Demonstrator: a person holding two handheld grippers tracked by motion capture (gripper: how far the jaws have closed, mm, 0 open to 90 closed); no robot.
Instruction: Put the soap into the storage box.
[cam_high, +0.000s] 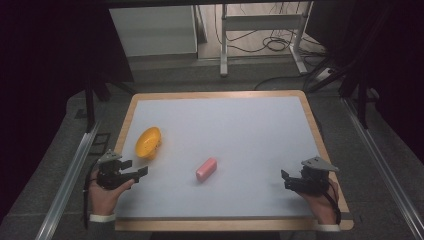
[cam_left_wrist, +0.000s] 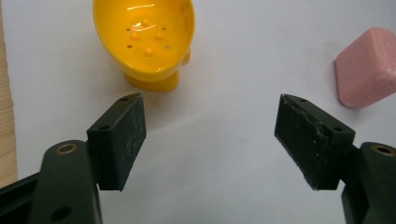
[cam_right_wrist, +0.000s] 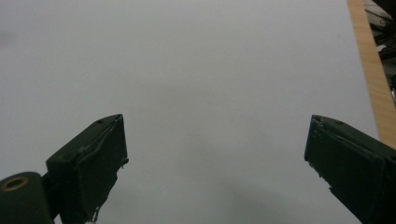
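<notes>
Two hand-held grippers rest at the near corners of a white table (cam_high: 225, 125) edged in wood: the left gripper (cam_high: 136, 169), its jaws spread wide with nothing between them, points toward a yellow perforated dish (cam_high: 148, 142) lying tilted on its side just beyond the jaws. Near the table's middle, well apart from both grippers, lies a pink block (cam_high: 206, 169). At far right, the right gripper (cam_high: 286, 180) sits with jaws likewise wide apart and nothing in them, over bare white surface beside the wooden edge.
</notes>
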